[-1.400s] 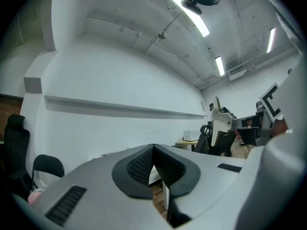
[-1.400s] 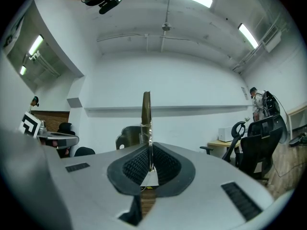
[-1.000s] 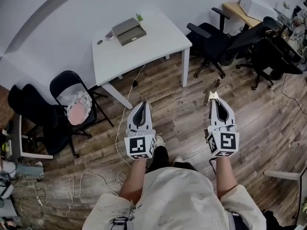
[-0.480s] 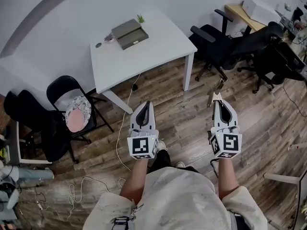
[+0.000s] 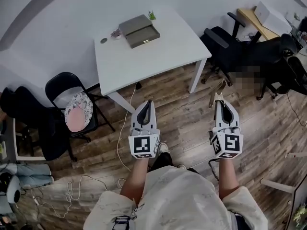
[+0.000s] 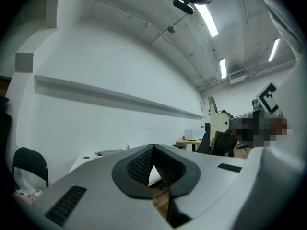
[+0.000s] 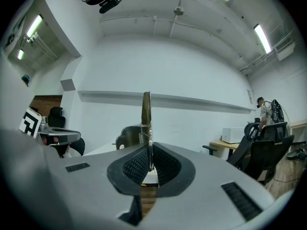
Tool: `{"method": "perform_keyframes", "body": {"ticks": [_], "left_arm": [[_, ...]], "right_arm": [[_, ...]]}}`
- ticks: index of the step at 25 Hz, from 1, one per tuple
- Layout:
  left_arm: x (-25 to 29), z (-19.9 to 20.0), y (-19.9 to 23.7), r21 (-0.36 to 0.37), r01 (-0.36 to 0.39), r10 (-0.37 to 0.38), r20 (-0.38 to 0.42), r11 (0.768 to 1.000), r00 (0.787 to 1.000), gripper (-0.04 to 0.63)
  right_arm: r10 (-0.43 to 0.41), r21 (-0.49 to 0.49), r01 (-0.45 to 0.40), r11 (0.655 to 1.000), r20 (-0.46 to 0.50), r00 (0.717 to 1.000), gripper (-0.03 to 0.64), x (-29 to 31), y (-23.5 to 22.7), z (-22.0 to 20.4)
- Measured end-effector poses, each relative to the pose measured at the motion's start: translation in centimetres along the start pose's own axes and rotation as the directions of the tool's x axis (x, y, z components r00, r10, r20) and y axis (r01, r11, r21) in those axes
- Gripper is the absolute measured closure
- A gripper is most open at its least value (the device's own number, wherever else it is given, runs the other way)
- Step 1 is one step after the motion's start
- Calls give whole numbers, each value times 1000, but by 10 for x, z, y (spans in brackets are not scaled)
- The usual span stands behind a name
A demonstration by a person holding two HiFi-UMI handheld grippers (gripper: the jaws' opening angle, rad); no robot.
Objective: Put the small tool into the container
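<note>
A grey lidded container lies at the far side of the white table. My right gripper is shut on a small flat metal tool that sticks out past its tips, pointing toward the table's right leg. In the right gripper view the tool stands upright, edge-on, between the ribbed pads. My left gripper is shut and holds nothing; its pads meet at the tip. Both grippers hover over the wooden floor, short of the table's near edge.
A black folding chair with a patterned cushion stands left of the table. Black office chairs crowd the right, beside a wooden desk with a white box. Cables trail on the floor. A tiny plant sits by the container.
The table and container have shifted right and nearer in the head view as the person steps toward them. Both grippers keep their pose, the tool still gripped.
</note>
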State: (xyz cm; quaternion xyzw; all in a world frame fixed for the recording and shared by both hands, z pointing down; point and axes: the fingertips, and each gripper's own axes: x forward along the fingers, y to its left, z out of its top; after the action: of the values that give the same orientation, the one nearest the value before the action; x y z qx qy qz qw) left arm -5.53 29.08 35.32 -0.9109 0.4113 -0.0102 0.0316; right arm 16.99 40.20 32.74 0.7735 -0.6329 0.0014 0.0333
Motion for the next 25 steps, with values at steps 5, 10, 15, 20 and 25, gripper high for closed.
{"method": "perform_keyframes", "body": {"ticks": [5, 10, 15, 20, 25], "left_arm": [[13, -6, 39, -10, -28, 28, -5, 1000, 1000, 589], [23, -15, 79, -24, -59, 58, -16, 998, 998, 589], [26, -24, 116, -43, -85, 84, -33, 995, 996, 589], [29, -28, 145, -52, -94, 92, -32, 994, 995, 589], [36, -23, 169, -53, -105, 104, -15, 993, 994, 591]], "right_arm": [[28, -11, -28, 1000, -24, 999, 601, 38, 27, -2], [63, -16, -63, 998, -45, 997, 601, 77, 56, -3], [96, -21, -97, 995, -65, 993, 601, 107, 88, -3], [114, -29, -116, 993, -72, 991, 601, 129, 115, -1], [132, -38, -135, 990, -56, 990, 601, 150, 133, 8]]}}
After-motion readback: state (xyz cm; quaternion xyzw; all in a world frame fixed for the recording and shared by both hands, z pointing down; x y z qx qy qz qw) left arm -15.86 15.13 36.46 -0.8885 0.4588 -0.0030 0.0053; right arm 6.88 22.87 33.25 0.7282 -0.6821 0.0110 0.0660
